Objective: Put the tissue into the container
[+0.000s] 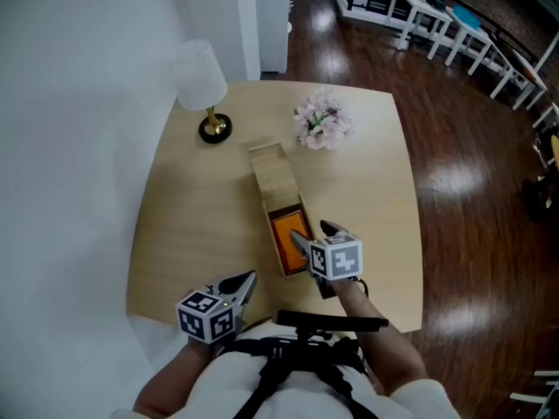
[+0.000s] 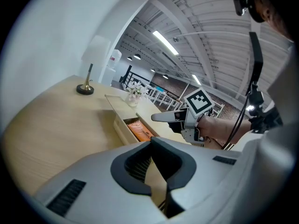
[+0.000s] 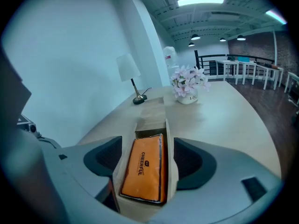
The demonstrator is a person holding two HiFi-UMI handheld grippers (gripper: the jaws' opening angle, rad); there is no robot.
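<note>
Tissue (image 3: 142, 167) lies flat in open end of box (image 1: 272, 182), under right gripper (image 1: 313, 232), jaws spread, pads clear; left gripper (image 1: 247, 279) closed on nothing at table (image 1: 192, 234) edge; looks light, soft, slick-wrapped; best pinched across its width.

One each: lamp (image 1: 199, 81), vase (image 3: 188, 97), container (image 1: 272, 173), tissue (image 1: 288, 238).

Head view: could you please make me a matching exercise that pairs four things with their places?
Things:
1. lamp
2. flowers
3. tissue pack
4. left gripper

Places:
A. inside the box
B. over the table's near edge
C. left of the box's far end
D. right of the box's far end

Pairs: 1-C, 2-D, 3-A, 4-B
</note>
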